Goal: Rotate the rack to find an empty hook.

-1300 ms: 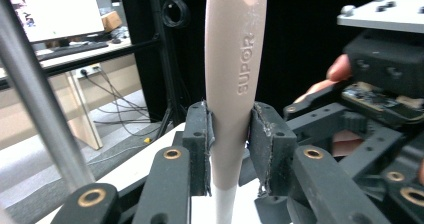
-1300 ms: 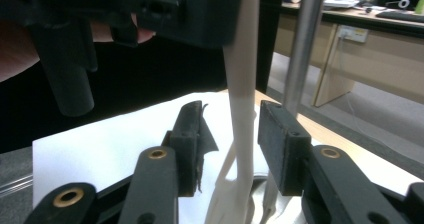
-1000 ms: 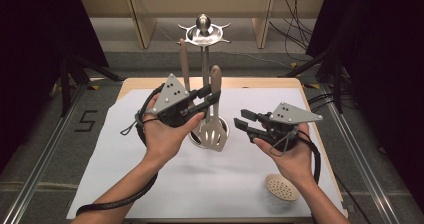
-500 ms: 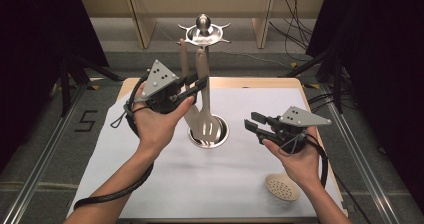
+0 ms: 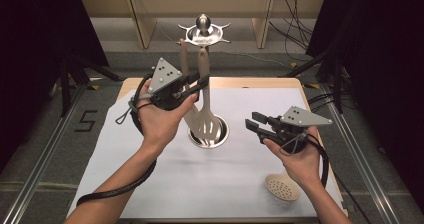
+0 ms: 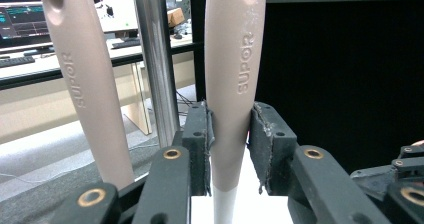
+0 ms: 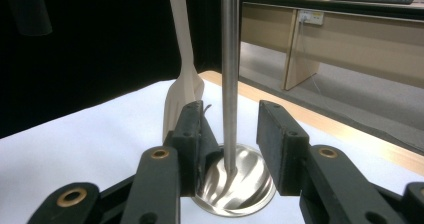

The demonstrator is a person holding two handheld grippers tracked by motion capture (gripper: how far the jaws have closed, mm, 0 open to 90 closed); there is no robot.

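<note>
A steel utensil stand has a round base (image 5: 207, 136) and a hooked top (image 5: 202, 30) on the white-covered table. A beige slotted spatula (image 5: 206, 124) hangs against its pole. My left gripper (image 5: 201, 82) is shut on the spatula's handle (image 6: 232, 79), with both pads pressing its narrow lower part. A second beige handle (image 6: 82, 79) hangs just left of it beside the steel pole (image 6: 155, 59). My right gripper (image 5: 254, 124) stands open to the right of the base, level, nothing between its jaws. Beyond its fingertips (image 7: 192, 134) I see the pole (image 7: 230, 74) and base (image 7: 235, 184).
A beige perforated skimmer head (image 5: 282, 186) lies on the white sheet (image 5: 150, 184) near the front right, under my right wrist. The wooden table edge (image 5: 250, 82) runs behind the stand. The right gripper's body (image 6: 395, 179) shows low at the right in the left gripper view.
My left hand has moved up and away from me with the spatula handle in its grip. The right hand has drawn slightly to the right, away from the stand.
</note>
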